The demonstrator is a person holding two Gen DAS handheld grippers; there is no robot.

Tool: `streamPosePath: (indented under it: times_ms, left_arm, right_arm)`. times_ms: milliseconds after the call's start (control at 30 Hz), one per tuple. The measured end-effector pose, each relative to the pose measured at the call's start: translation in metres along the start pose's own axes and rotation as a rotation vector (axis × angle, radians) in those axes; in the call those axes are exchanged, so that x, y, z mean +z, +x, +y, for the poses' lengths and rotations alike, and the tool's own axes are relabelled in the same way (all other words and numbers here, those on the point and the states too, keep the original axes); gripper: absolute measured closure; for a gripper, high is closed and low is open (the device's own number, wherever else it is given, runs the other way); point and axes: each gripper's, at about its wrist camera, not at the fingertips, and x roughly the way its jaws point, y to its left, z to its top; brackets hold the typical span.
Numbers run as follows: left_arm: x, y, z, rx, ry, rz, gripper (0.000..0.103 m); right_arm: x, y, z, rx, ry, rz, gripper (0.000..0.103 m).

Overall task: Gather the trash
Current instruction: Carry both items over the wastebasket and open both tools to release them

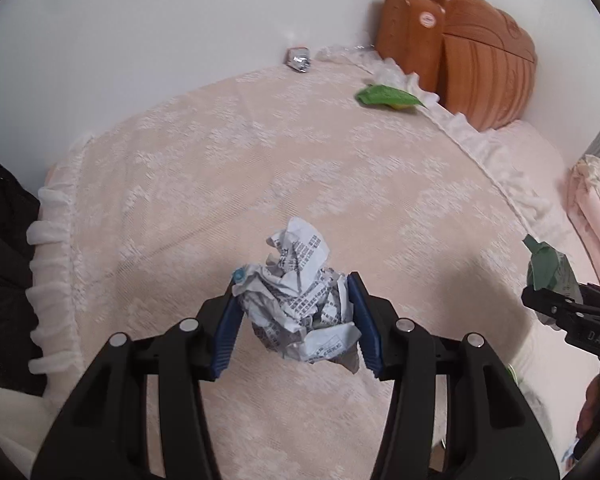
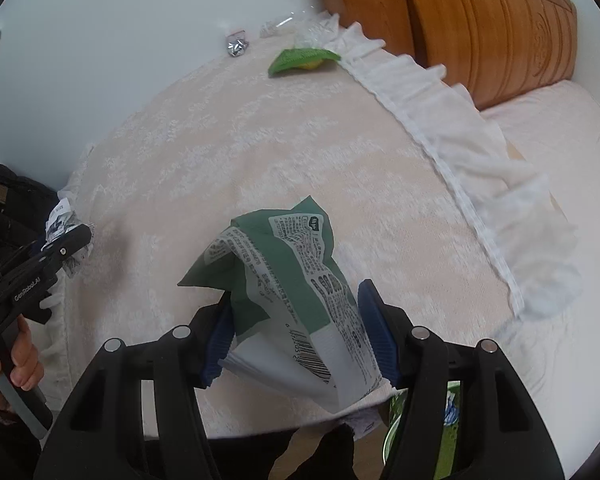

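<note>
- The left gripper [image 1: 296,312] pinches a crumpled ball of white printed paper [image 1: 300,300] between its blue pads, above the bed's pale pink lace cover [image 1: 228,168].
- The right gripper [image 2: 296,332] clamps a green-and-white printed plastic wrapper [image 2: 288,280], which sticks out ahead of its fingers.
- Far ahead of both grippers, a flat bright green packet [image 1: 386,96] lies near the cover's white frilled edge.
- Left of that packet, a small silver foil scrap [image 1: 298,59] sits against the white wall.
- Beyond the frill stands a carved orange-brown wooden headboard [image 1: 480,60].
</note>
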Motion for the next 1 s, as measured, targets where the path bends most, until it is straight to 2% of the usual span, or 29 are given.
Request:
streamPosePath:
  times_ms: [233,400,667,1000]
  left_arm:
    - [-0.025,-0.013,-0.079,-0.125,0.112,0.013,0.054]
    - [-0.039,-0.026,-0.13,-0.17,0.218,-0.009,0.054]
    - [-0.073,-0.035,-0.19,-0.235,0.345,0.028,0.054]
    - [-0.101,-0.042,-0.251,-0.274,0.475,0.046,0.054]
  right_arm:
    - [-0.053,-0.025,-0.035,-0.046,0.003,0.012,0.042]
    - [-0.078,-0.04,-0.057,-0.056,0.037,0.004,0.042]
    - [-0.106,-0.058,-0.095,-0.059,0.121,-0.008,0.043]
    - [-0.17,-0.075,-0.179,-0.207,0.275,0.042,0.042]
